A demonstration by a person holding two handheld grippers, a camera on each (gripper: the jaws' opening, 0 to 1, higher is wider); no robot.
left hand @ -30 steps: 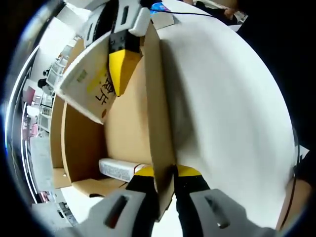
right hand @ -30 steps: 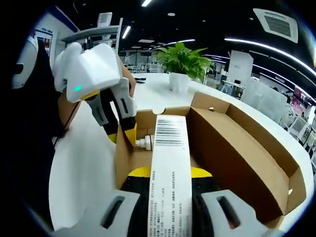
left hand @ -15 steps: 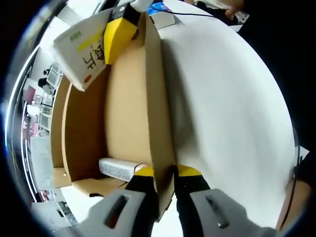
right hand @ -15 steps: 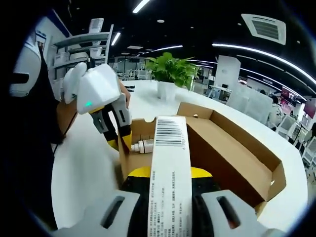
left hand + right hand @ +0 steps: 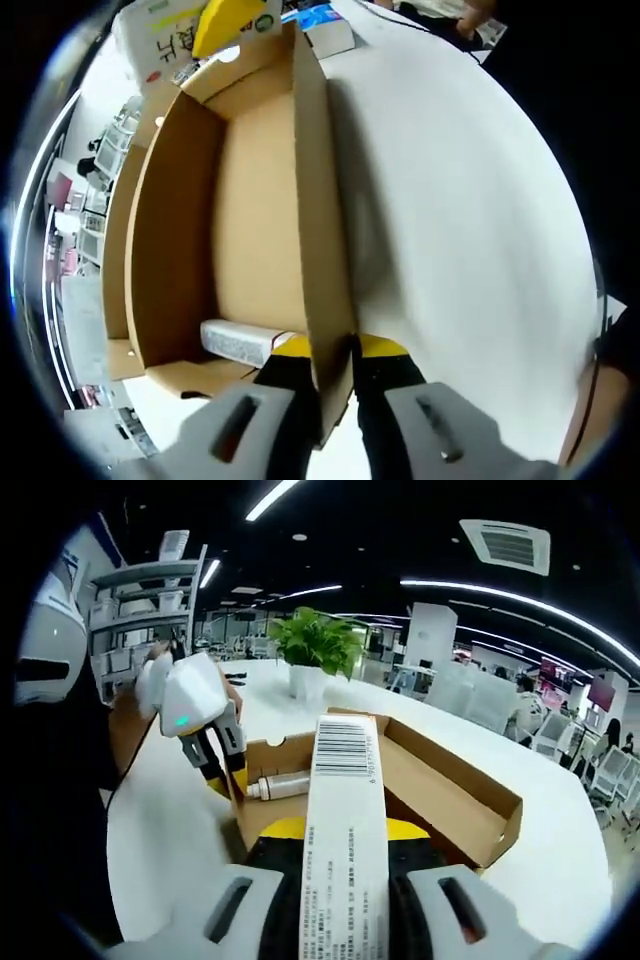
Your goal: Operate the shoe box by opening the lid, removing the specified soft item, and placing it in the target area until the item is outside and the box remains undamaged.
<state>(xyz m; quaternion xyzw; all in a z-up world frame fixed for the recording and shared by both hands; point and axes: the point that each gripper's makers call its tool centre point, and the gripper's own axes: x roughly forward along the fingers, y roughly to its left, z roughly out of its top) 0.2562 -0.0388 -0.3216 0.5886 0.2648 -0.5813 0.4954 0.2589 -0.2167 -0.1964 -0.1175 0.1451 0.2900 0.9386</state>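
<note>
The open brown cardboard shoe box lies on a white table, its lid folded back. My left gripper is shut on the box's near side wall. A white tube lies in the box's near corner. My right gripper is shut on a long white carton with a barcode, held above the box and clear of it. In the left gripper view that carton sits at the top edge beside a yellow right fingertip. The left gripper pinches the box's wall beside the tube.
A potted plant stands on the white table behind the box. A small blue and white box lies past the shoe box's far end. Bare table stretches to the right of the box. A person's hand holds the left gripper.
My right gripper has lifted the white carton up out of the box and away from it. The left gripper has kept its grip on the wall.
</note>
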